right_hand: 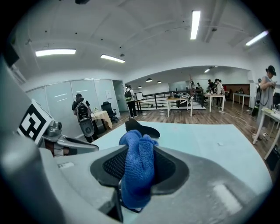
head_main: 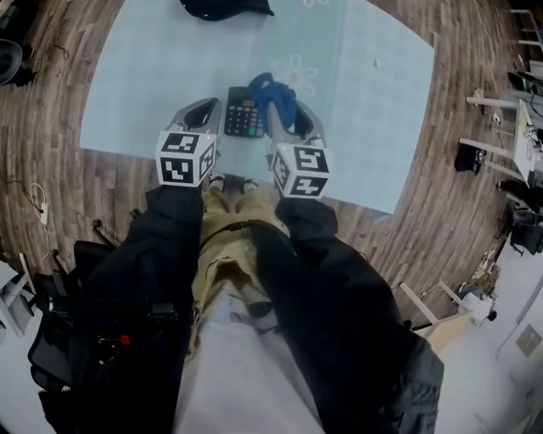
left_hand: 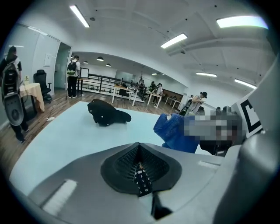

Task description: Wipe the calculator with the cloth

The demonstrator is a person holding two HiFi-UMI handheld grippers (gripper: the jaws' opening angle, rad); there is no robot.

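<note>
The left tool (left_hand: 141, 174) has its pads pressed nearly together on a thin strip of the calculator (head_main: 243, 117), whose keys show in the slit between them. The right tool (right_hand: 138, 173) is pinching the blue cloth (right_hand: 137, 168); the cloth is bunched, stands up above the pads and hangs out below them.

In the head view the two tools lie side by side over the near edge of a pale blue tabletop (head_main: 144, 76). The calculator is between them, keys up, with its left edge at the left tool. The cloth is at the calculator's upper right corner and covers part of it. Whether the calculator rests flat on the tabletop or is raised a little, I cannot tell.

A black thing (head_main: 225, 7) lies at the far end of the tabletop, well apart from the calculator. The person's dark sleeves (head_main: 161, 254) run back from both tools.
</note>
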